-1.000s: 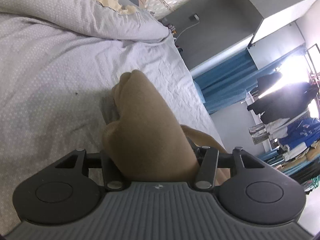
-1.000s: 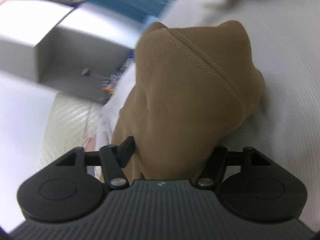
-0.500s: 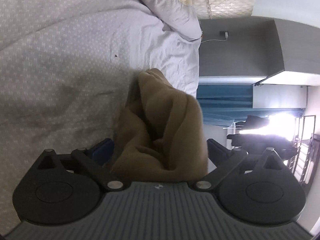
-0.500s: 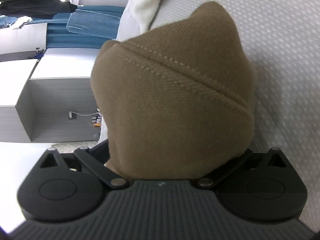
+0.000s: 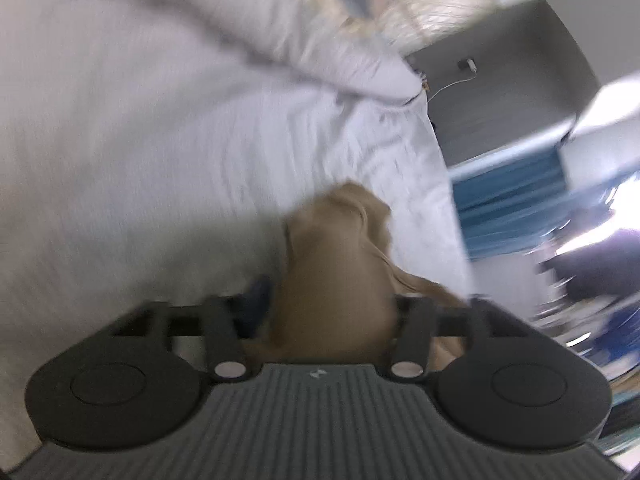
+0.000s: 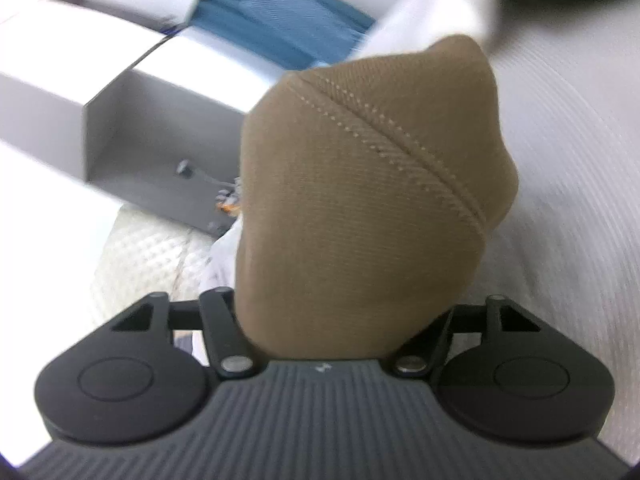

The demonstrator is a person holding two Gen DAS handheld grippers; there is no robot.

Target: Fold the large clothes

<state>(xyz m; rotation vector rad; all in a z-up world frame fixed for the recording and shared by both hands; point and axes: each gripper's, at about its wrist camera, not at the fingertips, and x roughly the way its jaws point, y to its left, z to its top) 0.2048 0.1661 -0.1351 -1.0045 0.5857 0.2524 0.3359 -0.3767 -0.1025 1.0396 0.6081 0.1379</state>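
A tan-brown garment (image 5: pixel 336 280) bunches up between the fingers of my left gripper (image 5: pixel 328 300), which is shut on it above the grey bed sheet (image 5: pixel 120 160). In the right wrist view the same tan fabric (image 6: pixel 360 200), with a stitched seam across it, fills the space between the fingers of my right gripper (image 6: pixel 344 312), which is shut on it. The fabric hides both sets of fingertips. The left view is blurred by motion.
A grey pillow or duvet (image 5: pixel 280 32) lies at the head of the bed against a quilted headboard (image 6: pixel 148 256). A grey shelf unit (image 6: pixel 132 152) and blue curtains (image 5: pixel 512 200) stand beyond the bed's edge. Dark clothes (image 5: pixel 592 272) hang at the right.
Both grippers, wide open half a second ago, have closed back on the tan garment. Both cameras have swung, and the left view is now motion-blurred.
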